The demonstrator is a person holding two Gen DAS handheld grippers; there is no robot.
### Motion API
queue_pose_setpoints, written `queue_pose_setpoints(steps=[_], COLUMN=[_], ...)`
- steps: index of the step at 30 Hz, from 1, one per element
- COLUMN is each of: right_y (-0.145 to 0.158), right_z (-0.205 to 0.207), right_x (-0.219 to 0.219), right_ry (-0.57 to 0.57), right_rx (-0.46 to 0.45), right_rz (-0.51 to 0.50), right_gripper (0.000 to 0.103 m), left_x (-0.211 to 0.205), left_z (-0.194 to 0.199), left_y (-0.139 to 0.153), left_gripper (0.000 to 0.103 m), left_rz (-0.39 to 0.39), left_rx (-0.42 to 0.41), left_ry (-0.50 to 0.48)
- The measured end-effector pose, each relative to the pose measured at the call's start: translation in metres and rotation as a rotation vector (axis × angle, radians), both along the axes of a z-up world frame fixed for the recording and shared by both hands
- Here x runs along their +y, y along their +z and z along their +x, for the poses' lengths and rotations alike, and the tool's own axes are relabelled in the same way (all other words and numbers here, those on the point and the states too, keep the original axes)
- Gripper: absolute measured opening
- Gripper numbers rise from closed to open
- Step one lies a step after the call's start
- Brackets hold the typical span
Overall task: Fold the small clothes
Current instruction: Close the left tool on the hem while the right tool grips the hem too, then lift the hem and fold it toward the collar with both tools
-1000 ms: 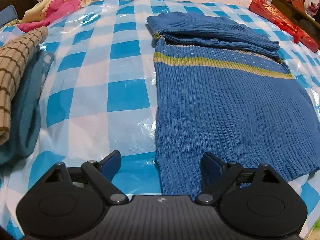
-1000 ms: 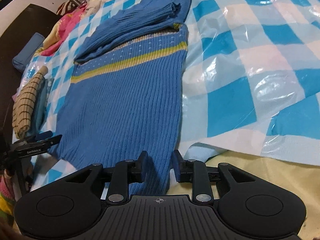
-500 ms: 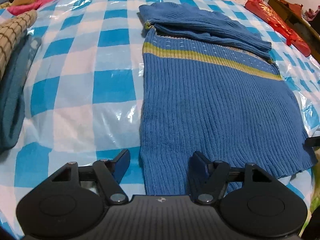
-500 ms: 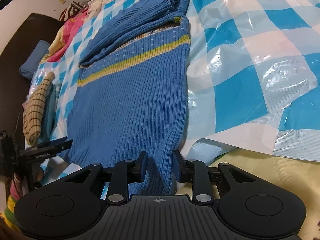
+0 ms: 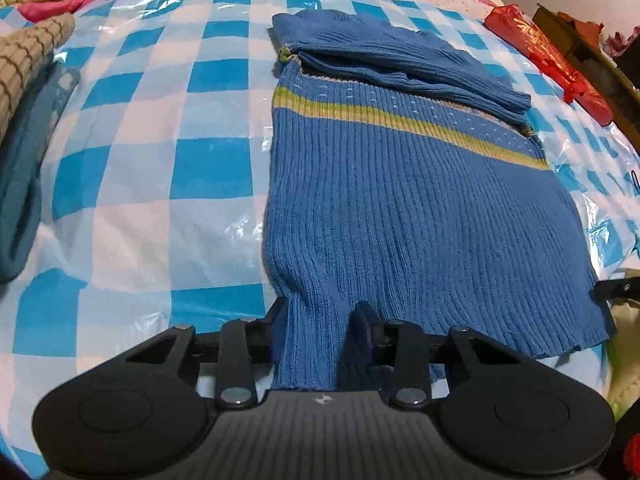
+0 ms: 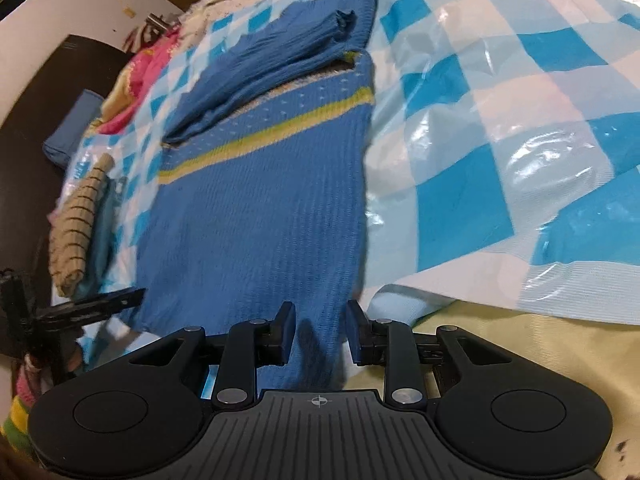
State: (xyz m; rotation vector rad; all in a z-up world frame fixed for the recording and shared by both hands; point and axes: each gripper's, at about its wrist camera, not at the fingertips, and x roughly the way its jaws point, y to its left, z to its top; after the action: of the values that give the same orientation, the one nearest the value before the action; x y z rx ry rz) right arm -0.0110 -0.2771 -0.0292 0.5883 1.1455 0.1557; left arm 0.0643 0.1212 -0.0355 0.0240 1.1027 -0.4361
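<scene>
Checked blue-and-white plastic sheeting [image 5: 132, 152] covers the bed, and a blue ribbed sweater [image 5: 400, 208] lies flat on it, its sleeves already folded across the chest beyond the yellow stripe. Far off to the left of the left hand-held gripper [image 5: 318, 320] sits a pile of folded clothes [image 5: 24, 80], probably finished pieces kept clear of the working space. That left hand-held gripper has the sweater's near left hem corner between its fingers, pinching the bunched knit. The right hand-held gripper [image 6: 320, 324] sits at the opposite hem corner with cloth running between its fingers; a small gap shows on either side, so I cannot tell if it truly grips. Holding both corners suits lifting the hem evenly toward the collar.
</scene>
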Motion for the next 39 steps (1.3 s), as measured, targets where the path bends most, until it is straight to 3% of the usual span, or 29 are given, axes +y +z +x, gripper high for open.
queue_pose_setpoints(steps=[5,11,13,14,15,16,22,26,31,36,39], right_y=[0.001,-0.006,-0.011,-0.012,-0.013,-0.013,-0.003,0.012,0.033,0.039,0.035], right_z=[0.003,0.011,0.012,0.012,0.010,0.008,0.006,0.019,0.068,0.128,0.170], right_x=[0.009,0.004,0.000,-0.003,-0.006,-0.010,-0.029,-0.035,-0.053,-0.074,-0.080], right_ry=[0.049,0.022,-0.012,-0.029,-0.051,-0.077,-0.214,-0.259,-0.301,-0.387,-0.418], right_rx=[0.004,0.048,0.058,0.057,0.055,0.045,-0.075,-0.178,-0.302,-0.383,-0.392], right_rz=[-0.067,-0.017,0.043,0.075,0.114,0.163,0.406,0.489,0.502,0.488,0.435], right_gripper=[0.026,0.024,0.020,0.011,0.011,0.010,0.009,0.009,0.009,0.009,0.009], left_x=[-0.005,-0.010,-0.010,-0.009,-0.007,-0.003,0.008,0.010,0.002,-0.007,-0.012], left_z=[0.000,0.007,0.010,0.010,0.011,0.012,0.021,0.041,0.096,0.169,0.210], left_y=[-0.001,-0.007,-0.006,-0.004,-0.004,-0.004,0.008,0.026,0.042,0.043,0.036], left_gripper=[0.049,0.055,0.050,0.039,0.022,0.019,0.019,0.019,0.019,0.019,0.019], left_rz=[0.034,0.063,0.063,0.053,0.029,-0.018,-0.228,-0.376,-0.519,-0.582,-0.559], left_rx=[0.021,0.054,0.071,0.081,0.096,0.127,0.139,0.099,0.021,-0.043,-0.079], left_ry=[-0.029,-0.047,-0.031,-0.021,-0.020,-0.012,0.045,0.066,0.090,0.140,0.190])
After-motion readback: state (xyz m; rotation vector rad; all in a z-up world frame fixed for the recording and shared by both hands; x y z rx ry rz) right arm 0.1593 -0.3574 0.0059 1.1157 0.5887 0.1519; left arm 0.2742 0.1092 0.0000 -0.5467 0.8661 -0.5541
